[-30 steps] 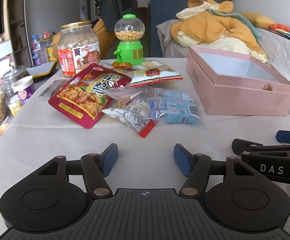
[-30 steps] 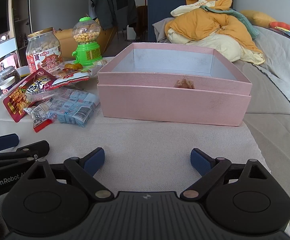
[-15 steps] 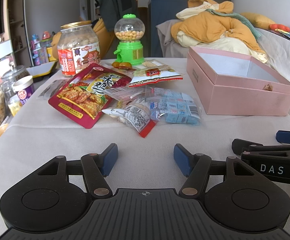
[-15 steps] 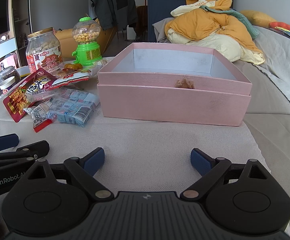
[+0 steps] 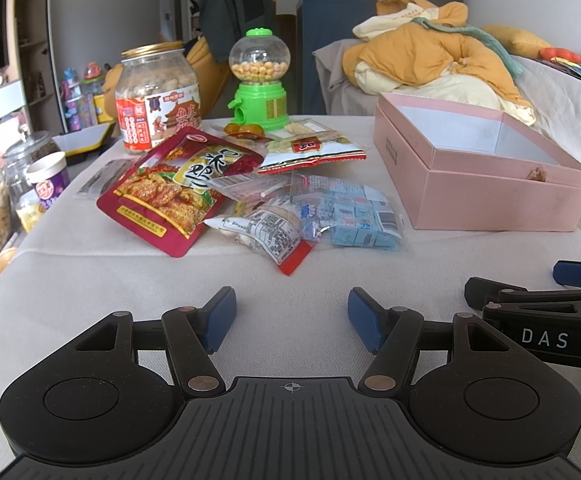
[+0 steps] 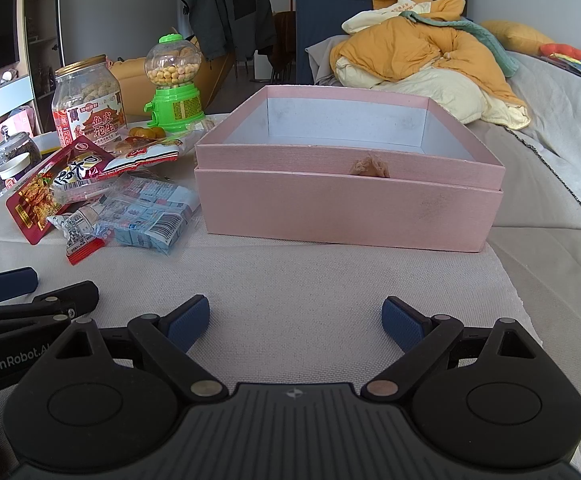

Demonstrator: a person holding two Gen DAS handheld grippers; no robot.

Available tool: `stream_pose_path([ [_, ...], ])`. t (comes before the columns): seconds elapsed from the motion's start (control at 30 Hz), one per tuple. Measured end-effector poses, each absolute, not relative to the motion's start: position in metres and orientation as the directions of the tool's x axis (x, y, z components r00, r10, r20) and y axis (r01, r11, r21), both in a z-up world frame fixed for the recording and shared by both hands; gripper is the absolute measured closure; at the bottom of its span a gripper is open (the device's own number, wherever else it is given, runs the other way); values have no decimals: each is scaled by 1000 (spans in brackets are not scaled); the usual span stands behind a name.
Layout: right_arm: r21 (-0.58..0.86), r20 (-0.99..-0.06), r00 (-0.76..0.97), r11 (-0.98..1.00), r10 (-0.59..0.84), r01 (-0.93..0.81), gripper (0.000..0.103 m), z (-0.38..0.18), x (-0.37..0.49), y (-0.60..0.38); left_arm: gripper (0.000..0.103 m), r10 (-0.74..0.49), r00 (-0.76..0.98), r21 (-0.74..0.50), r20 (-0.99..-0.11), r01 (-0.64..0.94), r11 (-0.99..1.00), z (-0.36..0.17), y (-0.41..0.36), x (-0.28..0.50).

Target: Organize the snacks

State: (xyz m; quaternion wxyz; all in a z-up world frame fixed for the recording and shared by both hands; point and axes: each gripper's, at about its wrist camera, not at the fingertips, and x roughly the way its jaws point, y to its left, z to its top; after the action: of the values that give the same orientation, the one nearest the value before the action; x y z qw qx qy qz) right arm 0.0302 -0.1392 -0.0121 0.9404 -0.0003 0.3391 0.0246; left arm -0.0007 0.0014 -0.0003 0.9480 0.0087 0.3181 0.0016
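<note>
The left tongs (image 5: 291,312) stand wide apart with nothing between their blue pads, low over a bare stretch of the cloth-covered table (image 5: 90,280); the right tongs (image 6: 295,320) are spread wide as well, also holding nothing, and lie just beside the left ones, each showing at the edge of the other's view. Ahead of the left tongs lies a loose heap of snack packets: a clear bag with a red end (image 5: 268,236) nearest, a bag of small blue cartons (image 5: 354,216) touching it on the right, a large red pouch (image 5: 174,194) to the left overlapping the others, and a white-and-red packet (image 5: 310,152) behind. Farther back stand a labelled jar of coated peanuts (image 5: 158,96) and a green candy dispenser (image 5: 259,80), with small orange sweets (image 5: 244,129) at its foot. Straight ahead of the right tongs, to the right of the heap, sits an open pink box (image 6: 346,208), seemingly empty, with a small brownish tuft (image 6: 370,167) at its front rim, perhaps a ribbon pull. Beyond the box a pile of yellow bedding (image 6: 422,60) lies on a grey sofa (image 6: 550,128).
</note>
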Motion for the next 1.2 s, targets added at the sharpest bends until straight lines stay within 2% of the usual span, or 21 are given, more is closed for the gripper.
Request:
stream_pose_path([
  [0.8, 16, -638, 768, 999, 47, -48, 9, -13, 31, -138, 34, 12, 798, 22, -603, 2, 1000, 0, 0, -1],
  [0.93, 39, -643, 763, 998, 67, -55, 6, -13, 34, -142, 35, 3, 797, 12, -604, 6, 1000, 0, 0, -1],
  [1.1, 49, -729, 670, 987, 138, -151, 4, -3, 49, -151, 37, -152, 786, -78, -599, 132, 988, 24, 19, 9],
  [1.2, 34, -767, 619, 974, 169, -223, 0, -1, 63, -152, 37, -141, 812, -48, -566, 138, 989, 44, 31, 24],
])
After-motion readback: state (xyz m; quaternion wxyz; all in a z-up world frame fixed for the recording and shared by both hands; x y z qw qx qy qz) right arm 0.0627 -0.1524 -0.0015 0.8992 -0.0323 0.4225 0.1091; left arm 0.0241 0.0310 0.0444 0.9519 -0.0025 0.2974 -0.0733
